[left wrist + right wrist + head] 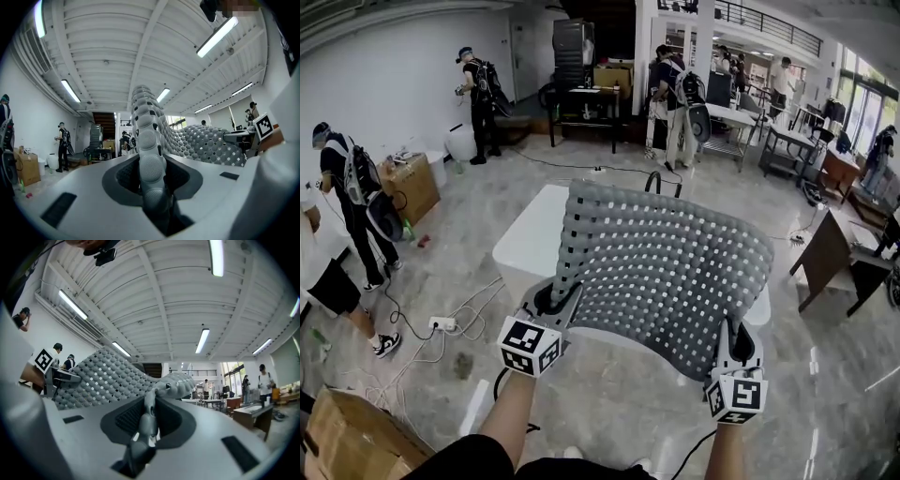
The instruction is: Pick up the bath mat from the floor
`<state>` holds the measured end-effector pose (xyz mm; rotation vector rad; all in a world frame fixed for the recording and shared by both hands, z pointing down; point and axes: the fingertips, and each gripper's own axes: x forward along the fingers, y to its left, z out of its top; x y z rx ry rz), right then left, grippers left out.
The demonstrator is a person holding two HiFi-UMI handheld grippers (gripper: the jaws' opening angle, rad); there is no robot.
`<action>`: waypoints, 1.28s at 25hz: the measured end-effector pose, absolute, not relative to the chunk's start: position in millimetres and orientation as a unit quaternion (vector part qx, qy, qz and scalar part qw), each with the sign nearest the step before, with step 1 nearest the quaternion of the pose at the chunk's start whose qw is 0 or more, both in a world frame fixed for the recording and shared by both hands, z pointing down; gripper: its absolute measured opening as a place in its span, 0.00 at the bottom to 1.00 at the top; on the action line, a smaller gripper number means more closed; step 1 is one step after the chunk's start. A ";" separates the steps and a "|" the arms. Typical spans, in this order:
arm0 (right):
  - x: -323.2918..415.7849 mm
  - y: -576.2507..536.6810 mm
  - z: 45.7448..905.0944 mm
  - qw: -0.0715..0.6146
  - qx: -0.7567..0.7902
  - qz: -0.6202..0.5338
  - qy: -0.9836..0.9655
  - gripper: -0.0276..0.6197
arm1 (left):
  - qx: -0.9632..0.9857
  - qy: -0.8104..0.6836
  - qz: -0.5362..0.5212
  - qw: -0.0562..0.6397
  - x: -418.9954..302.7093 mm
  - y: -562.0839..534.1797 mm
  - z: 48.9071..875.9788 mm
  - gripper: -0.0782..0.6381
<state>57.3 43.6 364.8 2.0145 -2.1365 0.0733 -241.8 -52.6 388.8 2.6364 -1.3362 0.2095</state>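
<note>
Bath mat (675,262) aloft, left hand-held gripper (557,300) pinching one corner, right hand-held gripper (733,349) pinching the other

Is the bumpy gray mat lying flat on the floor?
No, the bath mat is up in the air, pinched by the left gripper and the right gripper.

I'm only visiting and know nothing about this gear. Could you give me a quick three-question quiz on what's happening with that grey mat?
1. True or false: the bath mat lies flat on the floor.
2. How many tongs grip it? A none; B one; C two.
3. What colour is the low block partly hidden by it?
Key: 1 false, it is held up. 2 C, the left tongs and the right tongs. 3 white.
</note>
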 end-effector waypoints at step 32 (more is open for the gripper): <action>100.9 77.4 376.2 0.123 0.676 0.038 -0.726 0.15 | 0.870 -0.473 0.084 0.113 -215.5 -9.6 398.2 0.26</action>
